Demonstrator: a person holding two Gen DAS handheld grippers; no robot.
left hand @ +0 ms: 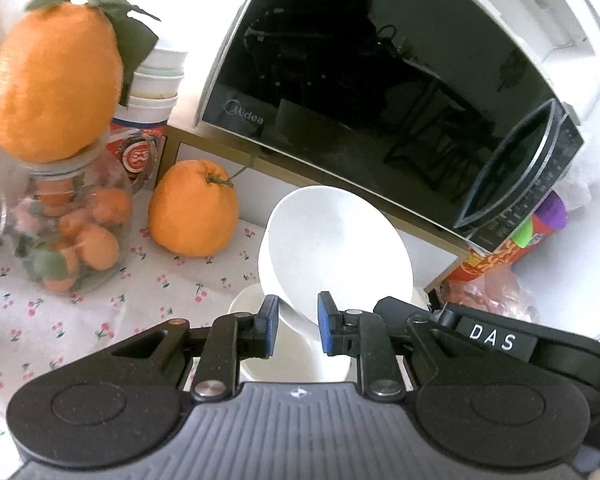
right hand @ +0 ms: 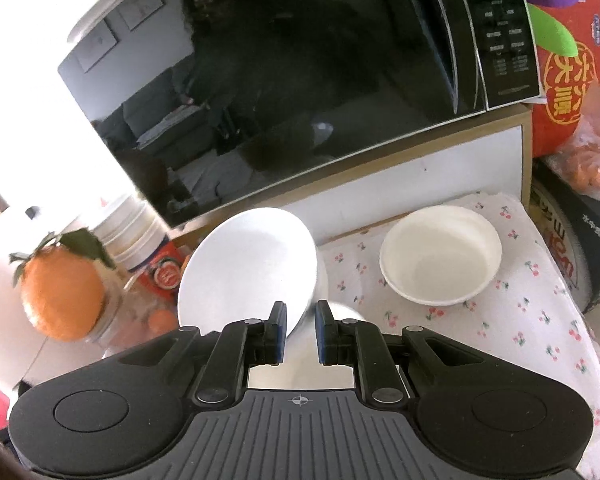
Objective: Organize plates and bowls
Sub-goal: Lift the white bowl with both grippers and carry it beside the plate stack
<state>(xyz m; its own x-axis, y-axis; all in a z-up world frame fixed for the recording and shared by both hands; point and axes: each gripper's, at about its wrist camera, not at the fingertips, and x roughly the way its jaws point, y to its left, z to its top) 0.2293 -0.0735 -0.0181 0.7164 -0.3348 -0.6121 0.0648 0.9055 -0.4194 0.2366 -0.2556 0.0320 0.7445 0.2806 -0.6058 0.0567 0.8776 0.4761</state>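
At centre frame in both wrist views, a white bowl [left hand: 336,252] hangs tilted, its smooth, unmarked hollow facing the camera and its rim standing nearly on edge. Left tongs [left hand: 298,326] are clenched on the lower rim of this bowl, the wall passing between the blue pads. Right tongs [right hand: 300,330] are likewise clenched on the same bowl [right hand: 248,268], gripping its lower right edge. Part of the right tool, a black body labelled DAS [left hand: 496,338], shows at lower right of the left view, just beside the left tongs.

Below the held bowl, a second white dish [left hand: 252,304] sits on the tabletop [left hand: 100,312], which is covered by a white cloth printed with small red cherries. Only part of this dish is visible, so its form cannot be judged.

At right of centre in the right view, a cream-white bowl [right hand: 442,256] stands upright on the cloth, shallow and glossy, well apart from the held bowl.

Behind, a black-fronted microwave [left hand: 380,80] rests on a white stand and fills the upper frame. At left of the left view, a large orange [left hand: 54,80] sits on a glass jar [left hand: 68,232] of small oranges; another orange [left hand: 194,208] lies on the cloth beside it. Stacked paper cups [left hand: 156,84] stand behind the jar. A red printed bag [right hand: 568,64] occupies the upper right of the right view.
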